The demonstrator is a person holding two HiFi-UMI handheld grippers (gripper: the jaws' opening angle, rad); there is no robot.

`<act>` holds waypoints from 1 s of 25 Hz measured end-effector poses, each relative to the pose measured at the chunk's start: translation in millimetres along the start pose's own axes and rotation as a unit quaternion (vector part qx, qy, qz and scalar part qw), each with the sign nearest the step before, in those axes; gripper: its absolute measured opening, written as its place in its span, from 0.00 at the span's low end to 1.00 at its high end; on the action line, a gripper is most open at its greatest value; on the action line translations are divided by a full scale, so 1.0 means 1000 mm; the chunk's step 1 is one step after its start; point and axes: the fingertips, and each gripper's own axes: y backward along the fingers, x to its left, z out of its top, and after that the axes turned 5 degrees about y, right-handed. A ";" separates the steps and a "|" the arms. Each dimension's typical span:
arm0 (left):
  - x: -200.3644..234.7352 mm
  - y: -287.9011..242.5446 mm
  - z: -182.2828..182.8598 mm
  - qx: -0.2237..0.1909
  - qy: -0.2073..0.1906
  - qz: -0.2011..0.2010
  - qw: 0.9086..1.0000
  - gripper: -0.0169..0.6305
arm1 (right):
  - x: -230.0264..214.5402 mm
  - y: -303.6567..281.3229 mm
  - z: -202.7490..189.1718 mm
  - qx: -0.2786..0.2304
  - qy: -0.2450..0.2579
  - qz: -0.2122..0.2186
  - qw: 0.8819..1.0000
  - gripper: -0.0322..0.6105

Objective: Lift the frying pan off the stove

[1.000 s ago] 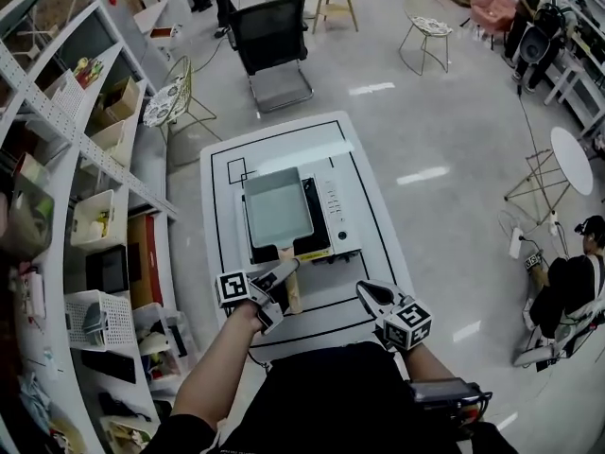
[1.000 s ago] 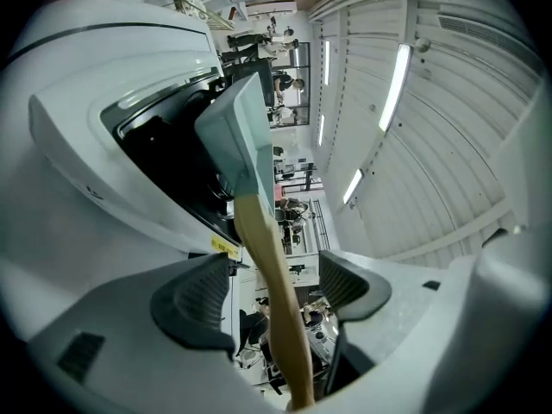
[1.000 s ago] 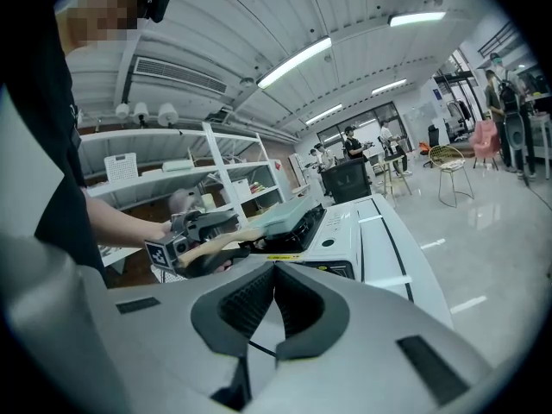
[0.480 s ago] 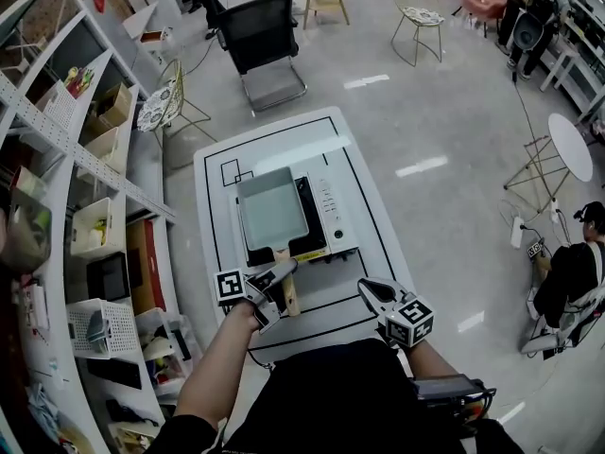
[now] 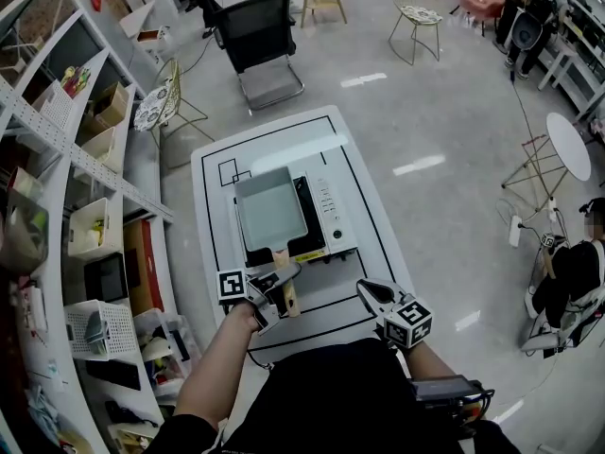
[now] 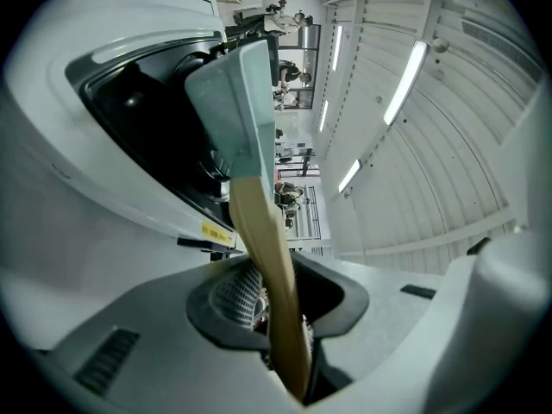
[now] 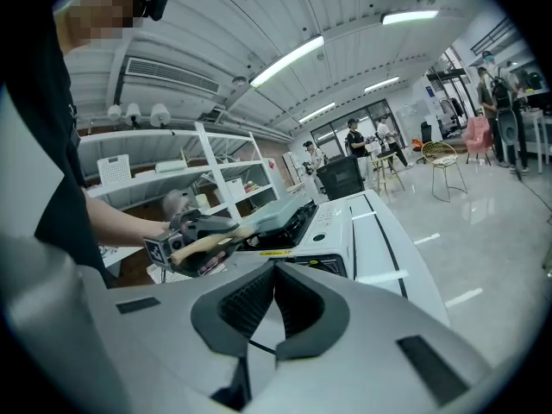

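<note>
Left gripper (image 6: 280, 309): jaws shut on the wooden handle (image 6: 263, 257), which passes between the pads and sticks out behind them toward the person.
Handle axis: runs nearly straight ahead of the left gripper, away from the person. The grip sits near the handle's free end, so most of its length lies ahead of the jaws.
Right gripper (image 7: 274, 304): jaws apart with nothing between them. It is held off to the left gripper's right, above the near part of the table (image 5: 213, 159), well apart from the handle. The left hand's tool is the one on the job.
Frying pan (image 5: 271, 208): rectangular and pale, dead ahead of the left gripper at the handle's far end, over the stove's black burner. Whether its base touches the grate cannot be told.
Stove (image 5: 331, 216): under and beyond the pan, with its white control strip to the pan's right.
Open room: nothing stands above the pan, and bare table lies left of the stove and beyond it.
Judgement: a straight upward lift looks clear. With the weight far ahead of the jaws, the pan may droop or twist in the grip.
</note>
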 end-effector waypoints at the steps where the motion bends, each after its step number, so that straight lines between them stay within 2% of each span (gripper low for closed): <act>1: 0.000 0.000 0.000 0.000 0.002 -0.001 1.000 0.18 | 0.000 0.000 0.000 0.000 0.000 0.000 1.000 0.09; 25: -0.003 0.002 0.000 -0.015 0.000 -0.004 1.000 0.15 | -0.005 0.005 -0.012 0.000 0.000 0.010 1.000 0.09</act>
